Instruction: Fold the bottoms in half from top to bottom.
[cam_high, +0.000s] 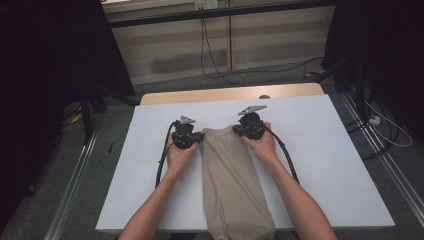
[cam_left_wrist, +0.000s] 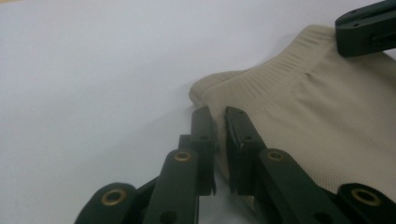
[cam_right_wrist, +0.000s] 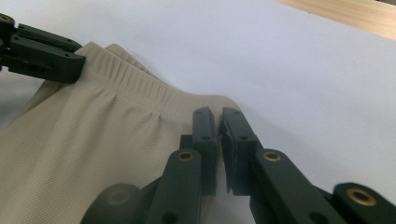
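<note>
Tan cloth, a pair of folded pants (cam_high: 231, 180), lay down the middle of the white table (cam_high: 325, 165). The stretchy waistband (cam_high: 222, 132) pointed to the far edge, and the legs ran back and hung over the near edge by the person.

The left gripper (cam_high: 199, 136) was at the left corner of the waistband. In the left gripper view, its black fingers (cam_left_wrist: 204, 126) were almost pressed together, with the cloth edge pinched in the thin gap between them. The right gripper (cam_high: 239, 131) was at the right corner. In the right gripper view, its fingers (cam_right_wrist: 205, 126) were also nearly together, nipping the band's corner. Both hands rested low on the table behind the grippers.

Each gripper seemed to hold only a little bit of the edge. If the person lifted fast, I think a corner could slip out and the pants would flop down crooked. The folded layers might also come apart if only the top one was caught; I could not tell how many were held. If one hand pulled harder than the other, the band could twist. The legs hanging off the near edge could drag and tug the cloth away too.
</note>
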